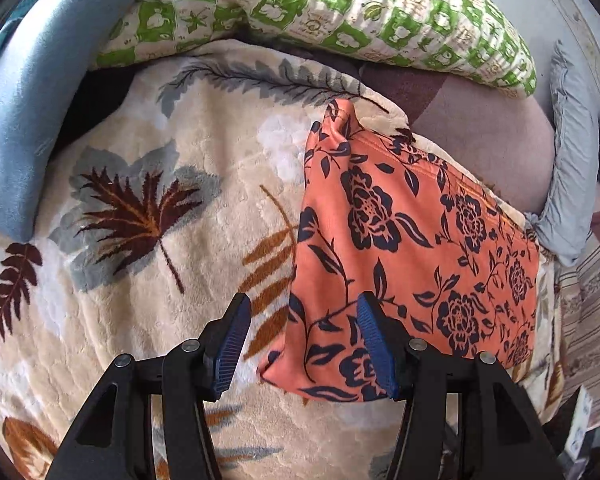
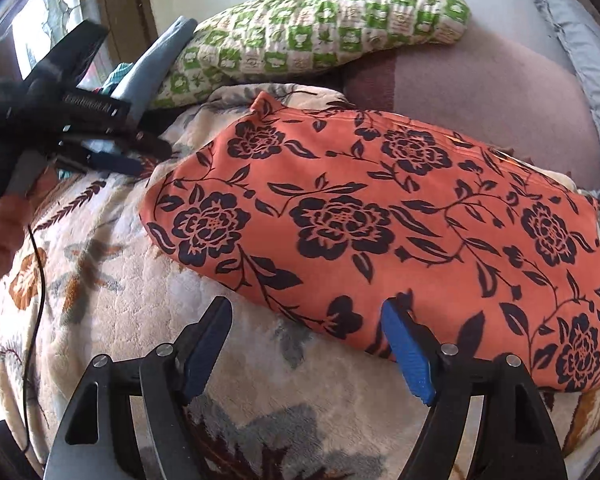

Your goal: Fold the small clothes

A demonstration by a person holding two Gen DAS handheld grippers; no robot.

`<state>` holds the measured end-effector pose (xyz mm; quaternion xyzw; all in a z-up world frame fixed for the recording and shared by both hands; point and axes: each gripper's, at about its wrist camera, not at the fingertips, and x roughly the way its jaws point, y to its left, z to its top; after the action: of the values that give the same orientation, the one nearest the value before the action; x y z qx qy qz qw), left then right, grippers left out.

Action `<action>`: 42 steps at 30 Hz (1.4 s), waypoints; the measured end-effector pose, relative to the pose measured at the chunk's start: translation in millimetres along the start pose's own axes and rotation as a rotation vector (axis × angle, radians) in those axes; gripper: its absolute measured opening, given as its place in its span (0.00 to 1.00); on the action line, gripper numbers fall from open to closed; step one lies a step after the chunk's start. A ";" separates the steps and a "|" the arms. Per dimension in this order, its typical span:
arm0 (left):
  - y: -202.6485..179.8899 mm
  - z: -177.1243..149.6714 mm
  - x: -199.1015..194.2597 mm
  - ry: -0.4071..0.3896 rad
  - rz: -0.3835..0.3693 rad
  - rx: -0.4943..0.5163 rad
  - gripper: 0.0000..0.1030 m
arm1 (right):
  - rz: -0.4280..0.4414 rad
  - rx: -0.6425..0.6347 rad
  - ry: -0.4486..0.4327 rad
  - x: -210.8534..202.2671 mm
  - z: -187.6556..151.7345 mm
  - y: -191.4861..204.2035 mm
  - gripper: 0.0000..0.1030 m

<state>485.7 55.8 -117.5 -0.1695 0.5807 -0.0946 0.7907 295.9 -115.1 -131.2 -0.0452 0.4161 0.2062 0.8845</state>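
The cloth (image 2: 380,232), orange with dark flowers, lies folded flat on a leaf-print blanket (image 1: 140,220) spread over the bed. In the right wrist view its long axis runs from upper left to lower right, with one small corner poking up at the far left end. Bare blanket lies open to its left and on the near side. A green pillow (image 1: 340,12) and a blue cloth (image 1: 32,120) hem the far side; a grey pillow (image 1: 568,152) lies to the right. No writing can be read. The left claw (image 1: 303,350) stands apart over the cloth's near corner, gripping nothing. The right claw (image 2: 306,346) stands apart at the cloth's near edge, empty too.
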 end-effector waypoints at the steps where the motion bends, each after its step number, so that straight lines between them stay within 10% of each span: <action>1: 5.7 9.0 6.3 0.019 -0.021 -0.023 0.53 | -0.007 -0.034 0.003 5.4 1.5 9.8 0.76; 15: 19.4 96.8 96.4 0.140 -0.111 -0.069 0.53 | -0.225 -0.482 -0.100 58.8 22.7 111.4 0.74; 18: 13.0 109.6 107.2 0.131 -0.144 -0.061 0.52 | -0.206 -0.428 -0.108 67.6 35.7 102.2 0.68; 19: 9.7 111.2 109.9 0.136 -0.173 -0.053 0.50 | -0.194 -0.416 -0.109 70.8 38.2 98.0 0.49; 22: -3.7 106.2 114.1 0.131 -0.177 -0.009 0.19 | -0.153 -0.381 -0.146 64.0 41.0 90.1 0.24; 29: -35.2 94.7 68.0 0.032 -0.227 0.033 0.15 | -0.076 -0.212 -0.215 17.2 41.3 60.3 0.20; 36: -144.9 61.8 25.3 -0.016 -0.260 0.211 0.15 | 0.043 0.162 -0.220 -43.9 29.9 -30.7 0.16; 42: -218.3 19.5 90.3 0.112 -0.214 0.261 0.15 | 0.128 0.543 -0.139 -51.7 -35.3 -141.0 0.16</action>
<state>542.4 -174.3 -109.7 -0.1208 0.5852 -0.2620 0.7579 297.9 -269.3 -128.0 0.2338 0.3963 0.1454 0.8758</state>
